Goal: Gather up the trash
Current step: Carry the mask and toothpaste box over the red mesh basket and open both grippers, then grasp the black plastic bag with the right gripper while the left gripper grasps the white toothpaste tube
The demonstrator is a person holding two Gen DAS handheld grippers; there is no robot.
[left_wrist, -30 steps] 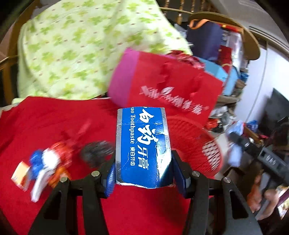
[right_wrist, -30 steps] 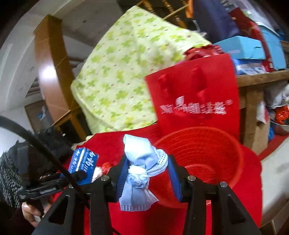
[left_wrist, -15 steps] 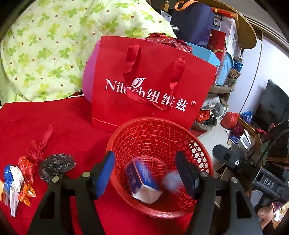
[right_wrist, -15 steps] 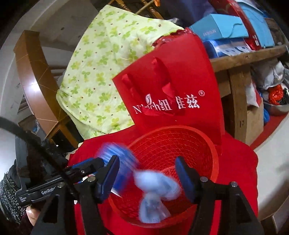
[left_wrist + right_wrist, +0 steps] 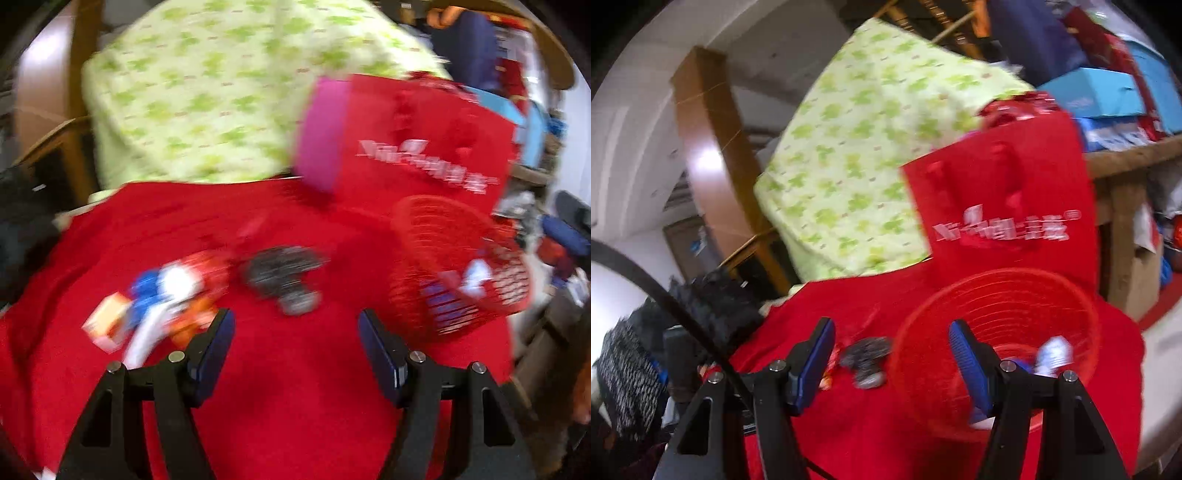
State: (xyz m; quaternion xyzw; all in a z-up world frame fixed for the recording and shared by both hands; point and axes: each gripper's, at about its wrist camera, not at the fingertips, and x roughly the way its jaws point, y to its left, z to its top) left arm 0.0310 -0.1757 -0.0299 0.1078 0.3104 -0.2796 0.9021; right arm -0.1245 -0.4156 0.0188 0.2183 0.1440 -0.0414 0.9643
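Both empty: left gripper [image 5: 295, 345] and right gripper [image 5: 891, 356] stand released. Round red plastic mesh basket [image 5: 417, 236] at two o'clock of the left gripper holds blue-and-white scraps [image 5: 474, 275].

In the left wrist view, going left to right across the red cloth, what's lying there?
Colourful wrappers → dark scrubber → red basket, which holds the dropped trash.
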